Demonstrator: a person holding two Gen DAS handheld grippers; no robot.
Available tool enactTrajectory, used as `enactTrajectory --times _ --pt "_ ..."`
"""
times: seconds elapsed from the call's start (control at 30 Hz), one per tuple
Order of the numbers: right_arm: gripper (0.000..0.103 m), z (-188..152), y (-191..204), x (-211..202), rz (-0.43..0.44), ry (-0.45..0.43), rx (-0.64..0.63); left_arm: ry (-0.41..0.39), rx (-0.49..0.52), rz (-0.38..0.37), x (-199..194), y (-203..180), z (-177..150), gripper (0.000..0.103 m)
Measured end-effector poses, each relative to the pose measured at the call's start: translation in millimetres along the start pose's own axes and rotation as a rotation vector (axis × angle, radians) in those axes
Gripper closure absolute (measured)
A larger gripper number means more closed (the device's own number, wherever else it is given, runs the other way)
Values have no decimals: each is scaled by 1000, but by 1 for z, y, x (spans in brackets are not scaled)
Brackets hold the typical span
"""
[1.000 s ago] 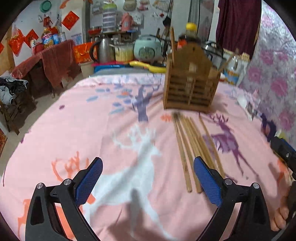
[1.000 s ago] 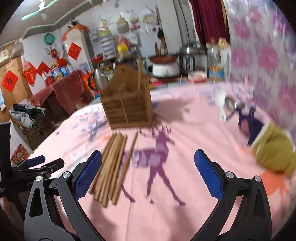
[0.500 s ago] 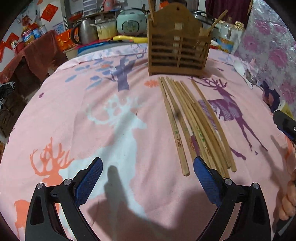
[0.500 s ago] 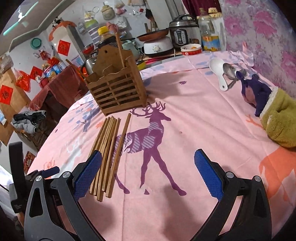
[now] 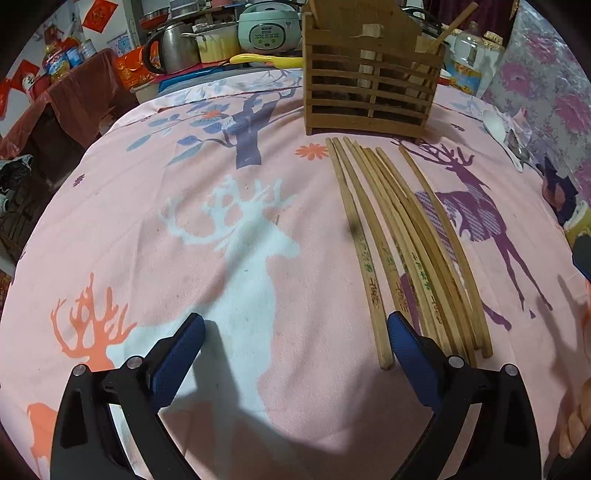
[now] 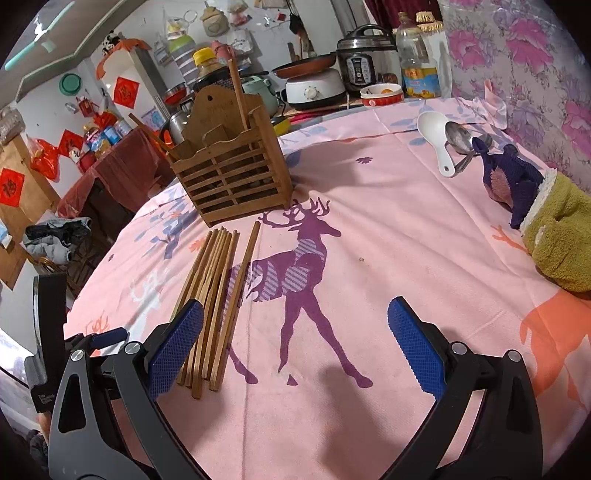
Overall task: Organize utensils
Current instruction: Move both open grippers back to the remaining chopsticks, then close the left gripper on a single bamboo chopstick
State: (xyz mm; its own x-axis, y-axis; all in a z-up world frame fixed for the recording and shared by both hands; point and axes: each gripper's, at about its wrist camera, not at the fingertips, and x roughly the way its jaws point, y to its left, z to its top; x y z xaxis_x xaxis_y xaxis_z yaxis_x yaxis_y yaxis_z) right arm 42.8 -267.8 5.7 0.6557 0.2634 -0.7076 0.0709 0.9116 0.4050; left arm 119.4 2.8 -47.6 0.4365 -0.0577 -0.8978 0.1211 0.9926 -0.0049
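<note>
Several wooden chopsticks (image 5: 402, 243) lie side by side on the pink deer-print tablecloth (image 5: 184, 236), in front of a slatted wooden utensil holder (image 5: 369, 85) that has two chopsticks standing in it. My left gripper (image 5: 295, 343) is open and empty, low over the cloth, its right finger by the chopsticks' near ends. My right gripper (image 6: 295, 332) is open and empty, to the right of the chopsticks (image 6: 218, 291), with the holder (image 6: 229, 173) farther back.
A white spoon (image 6: 436, 136) and a metal spoon (image 6: 460, 140) lie at the back right. A purple and green cloth (image 6: 546, 206) lies at the right edge. Pots, a rice cooker (image 5: 267, 29) and bottles crowd the counter behind the table.
Both grippers have dropped lower and moved forward toward the chopsticks. The left one now has its right finger next to the chopsticks' near ends. Both stay open.
</note>
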Motion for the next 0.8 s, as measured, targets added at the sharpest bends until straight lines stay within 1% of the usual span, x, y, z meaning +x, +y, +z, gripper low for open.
enactTrajectory --times 0.03,0.1,0.17,0.23,0.3,0.37,0.4,0.47,0.5,0.53,0.57,0.6,0.63,0.7,0.73,0.77,0.8 --pt "7 0 0 0 -3 0 -1 -2 -13 3 0 3 0 6" --pt "7 0 -1 0 -11 0 -1 -11 -66 -2 -2 15 2 10" --pt "7 -1 -3 1 -16 2 2 -23 -98 -9 -4 25 2 18" --pt "7 -1 -3 2 -16 5 4 -32 -110 -12 -6 28 2 23" --pt "7 -1 -3 2 -14 9 4 -40 -99 -24 -8 26 2 32" --pt "7 -1 -3 2 -17 8 1 -45 -69 -49 -10 19 2 47" --pt "7 -1 -3 2 -18 7 -1 -47 -52 -57 -10 16 2 51" --pt "7 -1 -2 2 -17 7 -2 -52 -17 -64 -10 8 0 67" --pt "7 -1 -2 3 -16 7 -2 -53 -5 -71 -11 5 0 72" --pt "7 -1 -2 3 -16 9 -1 -55 4 -75 -11 3 -1 80" --pt "7 -1 -2 3 -15 9 0 -55 8 -78 -11 2 -1 91" --pt "7 -2 -1 3 -8 13 0 -54 6 -82 -10 3 -1 94" --pt "7 -2 0 4 -1 15 -2 -53 -6 -83 -11 5 -1 94" --pt "12 -3 4 5 21 26 -18 -51 -43 -70 -10 14 0 94" --pt "18 -4 8 7 32 38 -40 -50 -62 -68 -9 19 0 94" --pt "26 -5 12 10 42 54 -61 -46 -87 -81 -9 25 1 93" --pt "29 -7 16 13 53 72 -81 -43 -103 -93 -9 29 2 93"
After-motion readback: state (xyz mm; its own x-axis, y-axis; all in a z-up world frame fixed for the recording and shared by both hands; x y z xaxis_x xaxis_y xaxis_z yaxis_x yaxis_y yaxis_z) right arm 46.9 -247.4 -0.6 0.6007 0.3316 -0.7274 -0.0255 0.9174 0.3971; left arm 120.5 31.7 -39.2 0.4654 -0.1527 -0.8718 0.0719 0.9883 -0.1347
